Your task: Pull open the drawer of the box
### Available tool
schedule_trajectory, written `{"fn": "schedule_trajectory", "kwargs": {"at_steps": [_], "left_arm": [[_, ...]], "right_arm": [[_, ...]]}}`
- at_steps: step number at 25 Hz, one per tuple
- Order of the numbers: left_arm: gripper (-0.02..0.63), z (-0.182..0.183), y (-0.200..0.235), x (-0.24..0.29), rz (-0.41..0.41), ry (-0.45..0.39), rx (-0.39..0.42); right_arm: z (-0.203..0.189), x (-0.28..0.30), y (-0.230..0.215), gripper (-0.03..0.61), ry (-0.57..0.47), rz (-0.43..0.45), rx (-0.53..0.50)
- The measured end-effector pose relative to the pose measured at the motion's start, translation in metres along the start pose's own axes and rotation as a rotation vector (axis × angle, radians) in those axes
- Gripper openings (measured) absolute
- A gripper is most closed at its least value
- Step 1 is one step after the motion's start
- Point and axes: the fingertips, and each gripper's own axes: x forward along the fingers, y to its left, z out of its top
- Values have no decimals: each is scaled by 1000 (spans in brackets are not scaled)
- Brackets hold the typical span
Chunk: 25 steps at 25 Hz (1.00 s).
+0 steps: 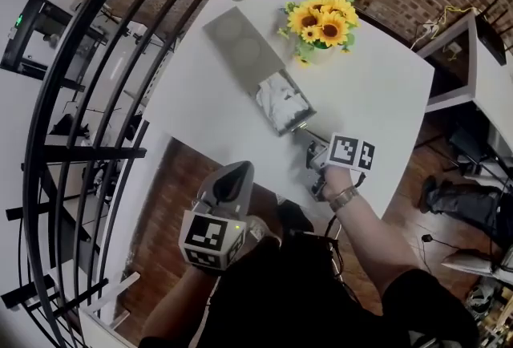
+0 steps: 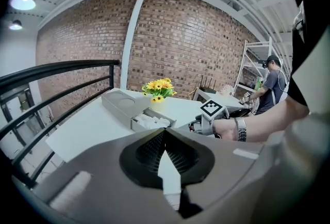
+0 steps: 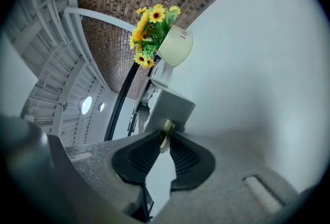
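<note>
Right gripper (image 3: 164, 136) pinches the small brass handle (image 3: 166, 127) of the gray drawer (image 3: 170, 107) mid-frame; left gripper (image 2: 164, 134) closed, empty; flowerpot (image 3: 175, 45) lettering, perhaps "Li", unreadable

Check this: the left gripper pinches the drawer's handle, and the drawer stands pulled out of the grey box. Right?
No: the right gripper pinches the handle, per the right gripper view. The drawer does stand pulled out of the grey box.

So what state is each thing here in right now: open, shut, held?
Drawer: pulled out of the box, white crumpled stuff inside.
Handle: pinched between jaws.
Right gripper: shut on the handle.
Left gripper: shut, holding nothing.
Sunflowers: upright in their pot.
</note>
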Motion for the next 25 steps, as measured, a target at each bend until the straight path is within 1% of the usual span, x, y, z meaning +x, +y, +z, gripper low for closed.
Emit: {"fn": "schedule_trajectory", "kwargs": {"at_steps": [8,18,25], "left_arm": [[15,-2,-14,-4,-37,0,44],[17,-2,-28,-10,-68,-8,71],[17,-5,-34,-15,-72,-8,77]], "right_arm": [[-11,-21,-10,44,-23,-25,16],[-23,-43,-18,44,-46,-48,25],[-28,-52,-24,44,-65,-61,28]]}}
